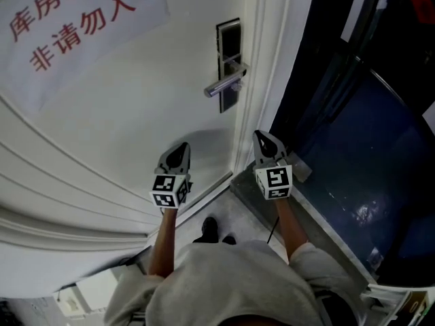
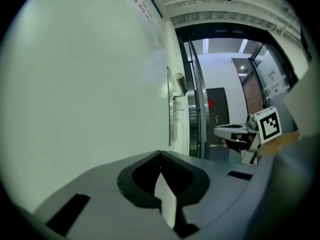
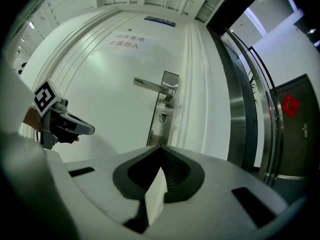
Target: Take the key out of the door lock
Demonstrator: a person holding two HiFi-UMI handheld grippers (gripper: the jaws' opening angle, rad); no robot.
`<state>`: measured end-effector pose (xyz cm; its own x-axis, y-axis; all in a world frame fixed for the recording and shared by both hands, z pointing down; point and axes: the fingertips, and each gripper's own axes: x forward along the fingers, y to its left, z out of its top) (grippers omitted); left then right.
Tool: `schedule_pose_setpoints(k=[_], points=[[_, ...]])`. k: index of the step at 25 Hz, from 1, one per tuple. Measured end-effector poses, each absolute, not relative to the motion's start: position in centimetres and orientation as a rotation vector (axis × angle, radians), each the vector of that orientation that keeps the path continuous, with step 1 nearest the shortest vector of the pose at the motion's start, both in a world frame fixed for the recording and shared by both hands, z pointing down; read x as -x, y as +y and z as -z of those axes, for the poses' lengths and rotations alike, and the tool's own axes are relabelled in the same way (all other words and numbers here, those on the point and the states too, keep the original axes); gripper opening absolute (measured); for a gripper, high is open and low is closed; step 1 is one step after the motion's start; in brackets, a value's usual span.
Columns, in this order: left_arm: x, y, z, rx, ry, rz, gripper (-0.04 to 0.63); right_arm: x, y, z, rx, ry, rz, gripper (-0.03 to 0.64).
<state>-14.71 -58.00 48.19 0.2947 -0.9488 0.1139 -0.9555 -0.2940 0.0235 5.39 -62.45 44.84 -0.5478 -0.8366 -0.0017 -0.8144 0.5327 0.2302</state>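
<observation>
Left tongs [image 2: 160, 153]: jaws closed tip to tip, nothing between them, clear of the white door [image 1: 122, 114]. Right tongs [image 3: 160, 147]: jaws fully closed, empty, pointed toward the lock and apart from it. The key [image 3: 163, 117] sits in the lock plate [image 3: 159, 131], just below the lever handle [image 3: 156, 87].

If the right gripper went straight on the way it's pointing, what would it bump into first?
The right gripper would probably meet the metal lock plate on the white door first, near the key below the handle. Nothing shows in between, though depth is unclear.
</observation>
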Motion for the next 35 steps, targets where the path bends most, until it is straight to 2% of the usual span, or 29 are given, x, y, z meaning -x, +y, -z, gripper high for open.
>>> schedule_pose_setpoints(k=[9, 18, 27, 35], points=[[17.1, -57.4, -48.2, -2.42, -1.855, -0.111, 0.018, -2.4, -64.0, -42.5, -1.362, -2.677, 0.43, 0.022], [16.8, -57.9, -48.9, -2.429, -1.822, -0.113, 0.018, -0.9, -66.0, -39.6, -1.23, -2.457, 0.838, 0.023], [16.4, -58.4, -49.6, -2.435, -1.79, -0.121, 0.018, 0.8, -67.1, -39.7, -0.944, -1.933, 1.37, 0.022], [16.3, -58.6, -49.7, -2.439, -1.775, -0.121, 0.018, 0.6, -68.5, -39.8, -0.899, -1.713, 1.478, 0.023]])
